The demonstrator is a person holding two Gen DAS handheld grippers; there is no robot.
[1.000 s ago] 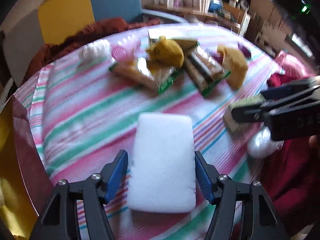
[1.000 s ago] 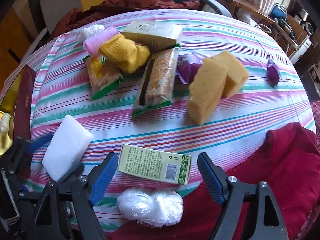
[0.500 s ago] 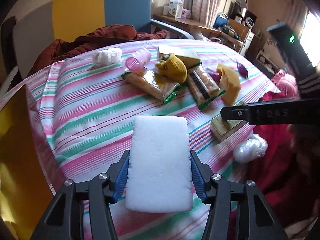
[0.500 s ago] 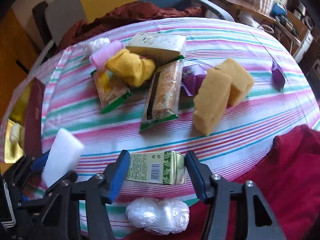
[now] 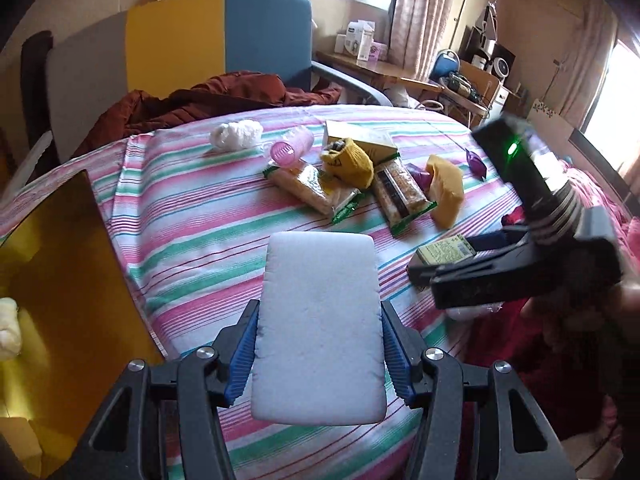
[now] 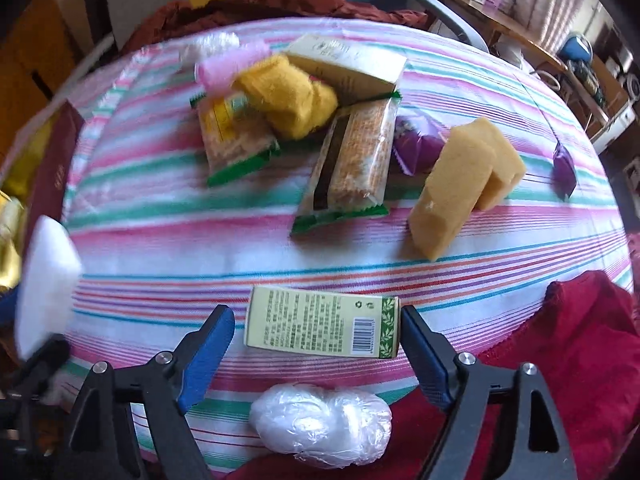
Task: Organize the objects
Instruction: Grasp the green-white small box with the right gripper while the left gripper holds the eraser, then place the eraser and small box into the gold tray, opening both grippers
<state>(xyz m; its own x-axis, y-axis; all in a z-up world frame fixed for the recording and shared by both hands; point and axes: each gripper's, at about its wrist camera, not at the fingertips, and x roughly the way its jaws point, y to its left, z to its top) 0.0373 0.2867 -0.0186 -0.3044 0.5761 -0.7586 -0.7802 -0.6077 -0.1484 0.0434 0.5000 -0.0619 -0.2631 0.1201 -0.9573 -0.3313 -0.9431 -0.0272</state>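
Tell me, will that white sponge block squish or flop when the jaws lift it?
The white sponge block probably squishes a little: its edges dent where the left gripper pinches it. It likely won't flop, since its free end sticks out straight past the jaws. It looks foamy, so it's probably light for its size.

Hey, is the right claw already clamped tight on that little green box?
No. The right claw straddles the green box, but a clear gap shows beside its left pad.
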